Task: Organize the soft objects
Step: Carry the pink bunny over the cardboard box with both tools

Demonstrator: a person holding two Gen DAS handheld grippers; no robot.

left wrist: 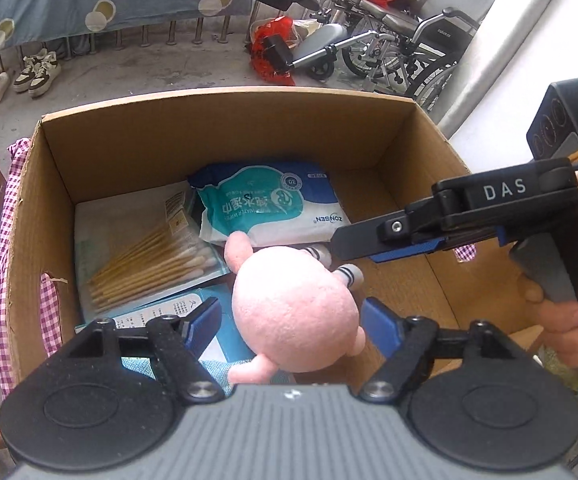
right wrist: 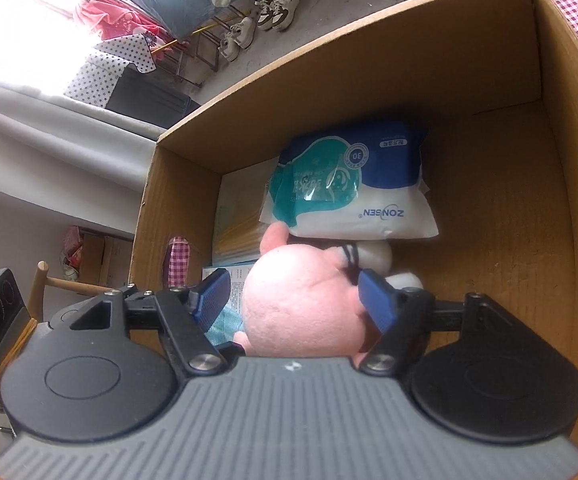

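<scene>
Left wrist view: left gripper point(left wrist: 291, 320) jaws apart around the pink plush toy point(left wrist: 295, 312) inside the cardboard box point(left wrist: 225, 136).

Right wrist view: right gripper point(right wrist: 293, 300) jaws apart too, right pad maybe touching. Probably light and squishy; I'd grab the round middle.

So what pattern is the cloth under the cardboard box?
Pink-and-white gingham check cloth, seen best in the left wrist view, draped beside the cardboard box.

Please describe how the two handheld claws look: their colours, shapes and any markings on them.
Both claws are alike: the left claw and the right claw have black linkage arms on two round black discs, a ribbed grey body and blue textured pads. Seen from the left wrist camera, the right claw's black side reads "DAS" in white, with a small green light on its top unit.
</scene>
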